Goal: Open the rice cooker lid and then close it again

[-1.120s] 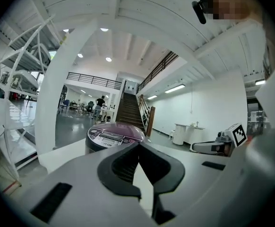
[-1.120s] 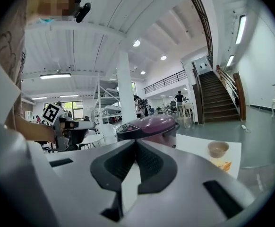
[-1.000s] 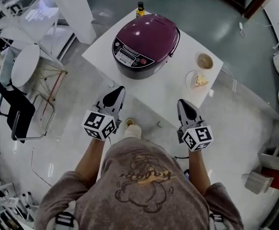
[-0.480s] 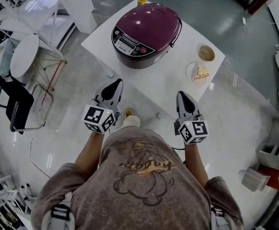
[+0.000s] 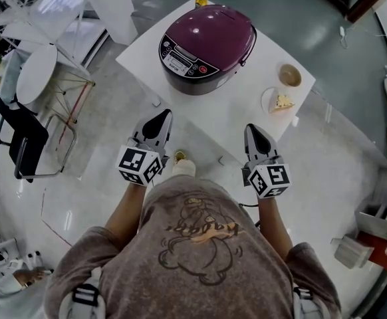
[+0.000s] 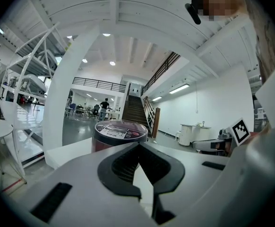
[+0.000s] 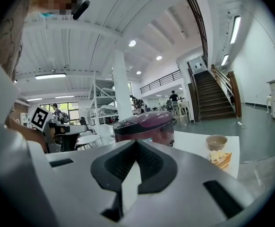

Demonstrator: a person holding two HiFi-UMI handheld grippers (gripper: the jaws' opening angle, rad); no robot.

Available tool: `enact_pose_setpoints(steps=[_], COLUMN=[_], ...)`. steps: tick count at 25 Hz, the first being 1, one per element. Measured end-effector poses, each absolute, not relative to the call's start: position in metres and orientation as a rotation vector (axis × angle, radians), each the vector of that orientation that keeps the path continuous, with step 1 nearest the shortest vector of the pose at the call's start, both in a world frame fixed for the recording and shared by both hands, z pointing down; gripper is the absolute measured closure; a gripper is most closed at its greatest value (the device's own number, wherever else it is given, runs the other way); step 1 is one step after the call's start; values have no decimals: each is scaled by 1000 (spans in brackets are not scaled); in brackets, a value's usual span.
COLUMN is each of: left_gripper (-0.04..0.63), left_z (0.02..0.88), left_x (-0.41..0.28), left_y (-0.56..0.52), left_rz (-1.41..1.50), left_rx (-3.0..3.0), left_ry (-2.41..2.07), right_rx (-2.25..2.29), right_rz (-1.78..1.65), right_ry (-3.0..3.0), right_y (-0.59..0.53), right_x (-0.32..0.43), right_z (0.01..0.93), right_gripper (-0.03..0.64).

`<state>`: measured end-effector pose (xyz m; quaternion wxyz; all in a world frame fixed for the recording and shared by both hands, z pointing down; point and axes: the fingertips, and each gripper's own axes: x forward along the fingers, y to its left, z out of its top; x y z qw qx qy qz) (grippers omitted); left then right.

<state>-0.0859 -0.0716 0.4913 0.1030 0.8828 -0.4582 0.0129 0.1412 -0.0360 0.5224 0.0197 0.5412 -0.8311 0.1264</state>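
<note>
purple rice cooker (image 5: pixel 207 45) sits on the white worktop (image 5: pixel 237 119), glossy domed lid down. left tool (image 5: pixel 163 115) and right tool (image 5: pixel 251 129) both pinched together, empty, well apart from it.

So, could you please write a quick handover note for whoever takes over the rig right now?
Left gripper: shut, empty, held in front of the table, well short of the cooker.
Right gripper: shut, empty, alongside the left one by the table's near corner.
Cooker: on the table's far part, lid down, panel facing us; neither gripper touches it.
Cup and cake plate sit to its right.
Done: cannot tell; the lid is closed now.
Left: if it has not been opened yet, reach in, open the lid, then close it.
</note>
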Motion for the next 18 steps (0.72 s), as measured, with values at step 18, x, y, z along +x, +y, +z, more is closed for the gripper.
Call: enact_pose_setpoints(steps=[18], left_gripper=[574], left_z=[491], left_x=[-102], left_y=[-66], left_rz=[39], left_rx=[2572], left_ry=[-1381], right_rx=[1593], right_rz=[350], right_ry=[-2605], right_y=[-45], right_x=[126], right_z=[516], right_gripper=[620])
